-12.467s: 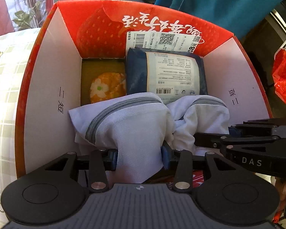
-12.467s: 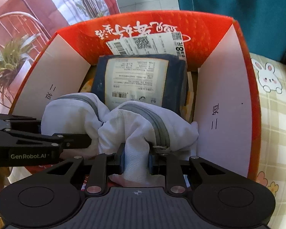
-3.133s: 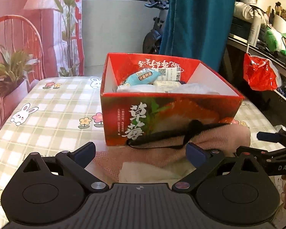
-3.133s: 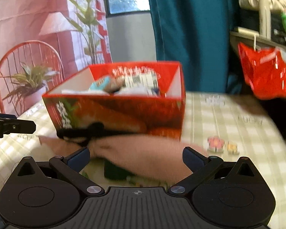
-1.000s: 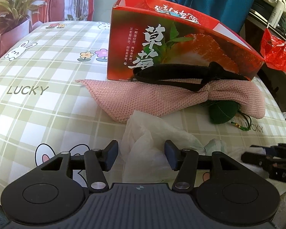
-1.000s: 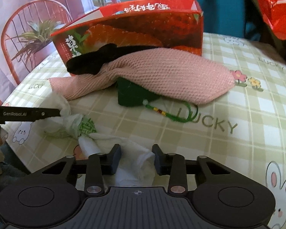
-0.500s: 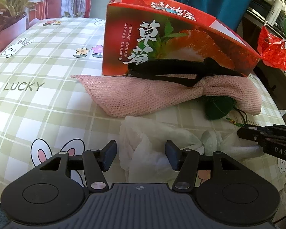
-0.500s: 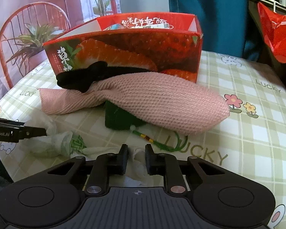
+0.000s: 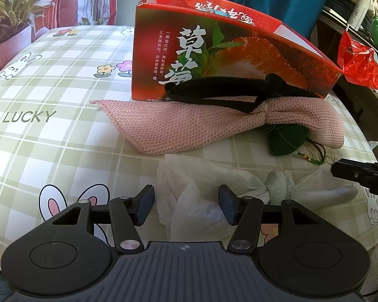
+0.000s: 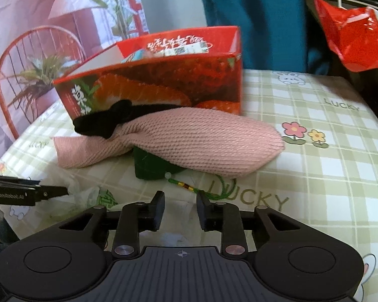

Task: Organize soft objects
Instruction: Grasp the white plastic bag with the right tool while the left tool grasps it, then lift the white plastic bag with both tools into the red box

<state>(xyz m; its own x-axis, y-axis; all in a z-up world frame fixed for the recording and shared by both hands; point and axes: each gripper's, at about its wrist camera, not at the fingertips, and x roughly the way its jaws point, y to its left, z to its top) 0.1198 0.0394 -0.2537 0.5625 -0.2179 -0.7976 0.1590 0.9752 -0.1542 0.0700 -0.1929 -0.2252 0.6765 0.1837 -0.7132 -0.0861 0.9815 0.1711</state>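
A crumpled white plastic bag [image 9: 204, 183] lies on the checked tablecloth at the near edge. My left gripper [image 9: 186, 205] is open, with its fingers on either side of the bag's left end. My right gripper [image 10: 180, 209] is open over the bag's right end [image 10: 181, 212]. Behind the bag lies a pink knitted pouch [image 9: 189, 125] with a black strap [image 9: 214, 93], and a green sachet with a beaded cord [image 9: 287, 141] pokes out from under it. The red strawberry box [image 9: 214, 55] stands behind, with soft items inside [image 10: 163, 50].
The checked tablecloth [image 9: 50, 100] covers the table, whose edge is close under both grippers. A red plastic bag [image 9: 357, 60] hangs at the right. A teal curtain [image 10: 252, 12] hangs behind, and a red chair with a plant [image 10: 32, 75] stands at the left.
My right gripper, nearly shut on the white bag half a second ago, has opened. My left gripper has opened a little wider. The bag lies slack on the table.
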